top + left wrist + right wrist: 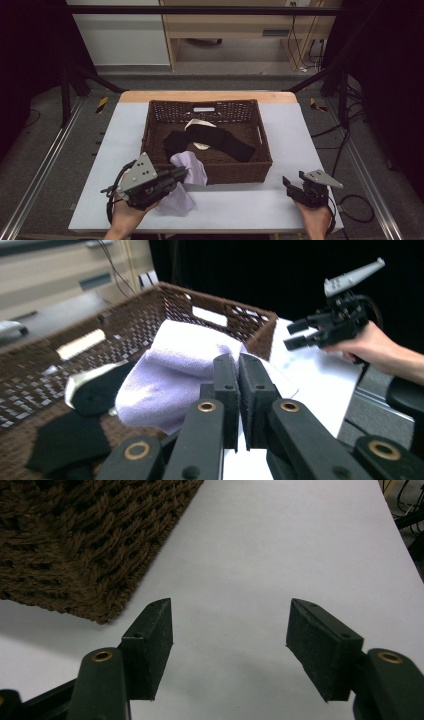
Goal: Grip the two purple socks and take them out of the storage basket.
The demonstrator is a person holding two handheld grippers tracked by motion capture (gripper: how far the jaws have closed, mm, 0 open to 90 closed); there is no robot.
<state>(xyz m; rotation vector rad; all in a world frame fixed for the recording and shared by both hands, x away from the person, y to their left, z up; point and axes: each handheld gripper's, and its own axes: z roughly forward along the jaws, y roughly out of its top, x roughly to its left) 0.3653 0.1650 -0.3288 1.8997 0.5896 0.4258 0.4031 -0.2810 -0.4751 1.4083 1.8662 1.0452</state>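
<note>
- My left gripper [181, 174] is black, with a grey three-cornered plate on top dotted with small dark screw holes.
- A black cable loops out from its left side.
- Its jaws are flat black pads on black link arms, with brass-coloured rings at the pivots.
- My right gripper [290, 183] is built the same: black body, grey plate, black cable trailing to the right.
- Both forearms I see are bare, no sleeves.

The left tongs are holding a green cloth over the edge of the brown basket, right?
Not quite: the cloth is pale purple, not green. The left gripper view shows the left tongs shut on it at the edge of the brown basket.
</note>
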